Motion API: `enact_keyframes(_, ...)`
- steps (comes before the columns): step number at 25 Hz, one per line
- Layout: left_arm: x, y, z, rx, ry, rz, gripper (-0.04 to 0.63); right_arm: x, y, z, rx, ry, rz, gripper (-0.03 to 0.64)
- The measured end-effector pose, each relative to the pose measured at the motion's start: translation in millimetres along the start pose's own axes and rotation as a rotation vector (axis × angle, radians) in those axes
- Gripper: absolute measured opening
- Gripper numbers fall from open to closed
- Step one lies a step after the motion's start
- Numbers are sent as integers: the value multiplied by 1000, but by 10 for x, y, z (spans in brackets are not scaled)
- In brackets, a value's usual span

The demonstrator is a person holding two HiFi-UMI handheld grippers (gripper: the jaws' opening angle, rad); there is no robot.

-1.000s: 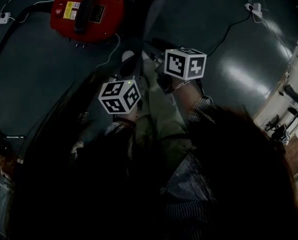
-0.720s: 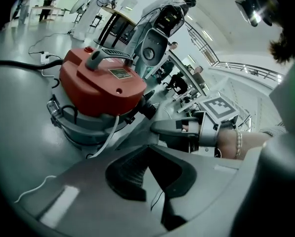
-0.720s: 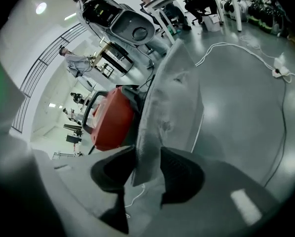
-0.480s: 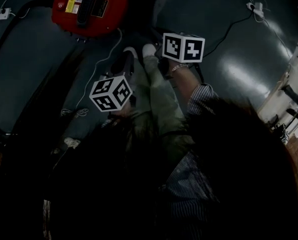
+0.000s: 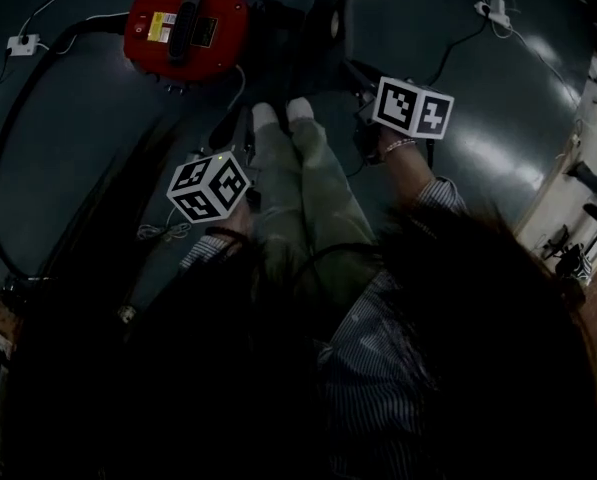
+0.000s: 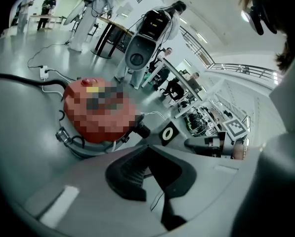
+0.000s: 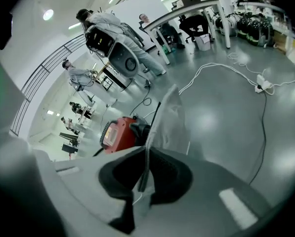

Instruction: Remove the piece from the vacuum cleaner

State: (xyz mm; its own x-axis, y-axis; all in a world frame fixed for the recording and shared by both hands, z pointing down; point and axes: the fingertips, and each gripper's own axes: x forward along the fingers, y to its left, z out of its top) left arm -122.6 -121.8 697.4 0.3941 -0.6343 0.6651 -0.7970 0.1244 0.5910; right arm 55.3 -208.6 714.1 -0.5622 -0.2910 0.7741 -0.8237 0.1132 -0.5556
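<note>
Piece [image 7: 171, 115] from the vacuum cleaner [image 5: 186, 28], clamped by its thin edge in the right gripper [image 7: 143, 174], could be dropped if twisted, the left gripper [image 6: 149, 172] being held apart and empty.

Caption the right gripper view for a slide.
Right gripper clamps a thin grey piece edge-on, with the red vacuum cleaner behind it.

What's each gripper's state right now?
Left gripper: open, nothing between its jaws.
Right gripper: shut on the thin grey piece, seen edge-on.
</note>
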Motion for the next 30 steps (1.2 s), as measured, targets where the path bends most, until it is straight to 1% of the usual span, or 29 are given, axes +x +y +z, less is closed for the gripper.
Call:
enact_keyframes(3, -222, -266, 269, 7, -27, -31, 8, -487, 150, 183, 22, -62, 17, 26)
enact_keyframes(5, -387, -531, 416, 10, -36, -78, 8, -844, 327, 285, 23, -98, 45, 26)
enact_keyframes(7, -550, -823, 564, 31, -40, -128, 8, -1183, 535, 389, 10, -132, 77, 26)
enact_keyframes(9, -739, -1129, 660, 55, -31, -166, 8, -1530, 739, 465, 0, -162, 104, 26)
enact_keyframes(11, -943, -1421, 681, 76, -7, -184, 8, -1881, 918, 510, 21, -187, 129, 26)
enact_keyframes(14, -1180, -1849, 795, 145, 6, -197, 8, -2323, 1146, 613, 44, -234, 156, 26)
enact_keyframes(17, -1239, -2315, 910, 216, 21, -269, 8, -2634, 1315, 784, 44, -301, 186, 26)
enact_keyframes(19, -1252, -2575, 1042, 248, 7, -315, 8, -2765, 1402, 940, 58, -353, 213, 28)
enact_keyframes(21, -1330, -2705, 1094, 244, -13, -337, 8, -2849, 1526, 971, 77, -387, 246, 28)
enact_keyframes(24, -1436, -2765, 1048, 244, -19, -348, 8, -2902, 1695, 861, 91, -411, 271, 27)
enact_keyframes(26, -1440, -2772, 1106, 249, -23, -342, 8, -2897, 1720, 794, 104, -410, 268, 27)
enact_keyframes(28, -1445, -2770, 1250, 237, -48, -334, 8, -2872, 1727, 764, 117, -399, 275, 26)
enact_keyframes(30, -1458, -2763, 1308, 231, -65, -327, 8, -2855, 1732, 749, 110, -384, 278, 26)
